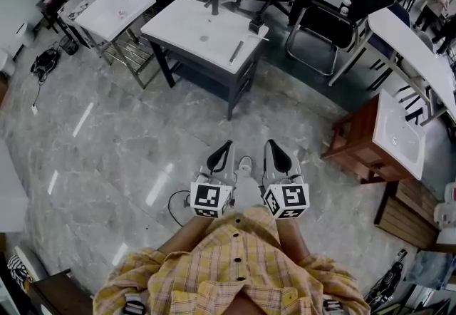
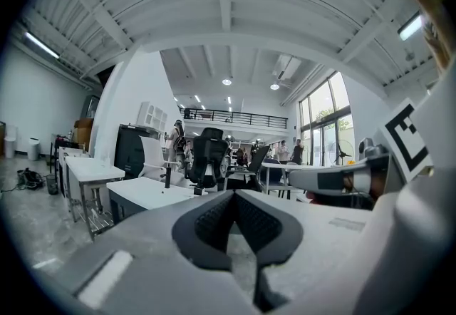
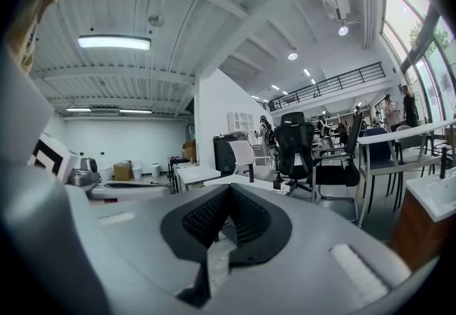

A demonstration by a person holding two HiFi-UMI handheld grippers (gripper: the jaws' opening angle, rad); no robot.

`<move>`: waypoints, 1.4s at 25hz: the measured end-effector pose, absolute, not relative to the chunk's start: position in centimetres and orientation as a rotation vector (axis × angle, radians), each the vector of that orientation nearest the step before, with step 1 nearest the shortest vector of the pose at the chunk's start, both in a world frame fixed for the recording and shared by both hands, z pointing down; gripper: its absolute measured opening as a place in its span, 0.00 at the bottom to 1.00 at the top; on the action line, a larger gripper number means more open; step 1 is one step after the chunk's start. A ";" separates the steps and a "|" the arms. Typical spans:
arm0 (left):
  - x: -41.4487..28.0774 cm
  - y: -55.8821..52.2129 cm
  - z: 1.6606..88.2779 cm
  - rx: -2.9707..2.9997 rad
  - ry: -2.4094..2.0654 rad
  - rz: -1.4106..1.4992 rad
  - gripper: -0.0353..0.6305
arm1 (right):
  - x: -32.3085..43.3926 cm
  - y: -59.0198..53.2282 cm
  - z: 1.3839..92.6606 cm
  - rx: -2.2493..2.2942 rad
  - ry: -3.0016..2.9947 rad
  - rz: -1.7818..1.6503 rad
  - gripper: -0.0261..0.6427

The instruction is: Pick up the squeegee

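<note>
A person in a checked shirt holds the left gripper [image 1: 225,146] and right gripper [image 1: 273,145] side by side, jaws pressed together and empty, well apart from the squeegee [image 1: 236,52] lying on the white table [image 1: 182,25] ahead.

left gripper [image 1: 226,145] and right gripper [image 1: 271,144] side by side, forward and near level, fingers [image 2: 210,224] together, both empty
</note>
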State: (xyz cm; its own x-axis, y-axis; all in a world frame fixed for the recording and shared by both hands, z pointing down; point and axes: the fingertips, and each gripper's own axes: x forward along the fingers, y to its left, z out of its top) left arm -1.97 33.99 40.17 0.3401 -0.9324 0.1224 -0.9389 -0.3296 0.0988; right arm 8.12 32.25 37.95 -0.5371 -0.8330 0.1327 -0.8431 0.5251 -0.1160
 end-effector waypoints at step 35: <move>-5.7 -3.4 43.0 2.398 -1.658 0.182 0.05 | 4.5 -5.2 40.4 1.506 -2.659 0.384 0.03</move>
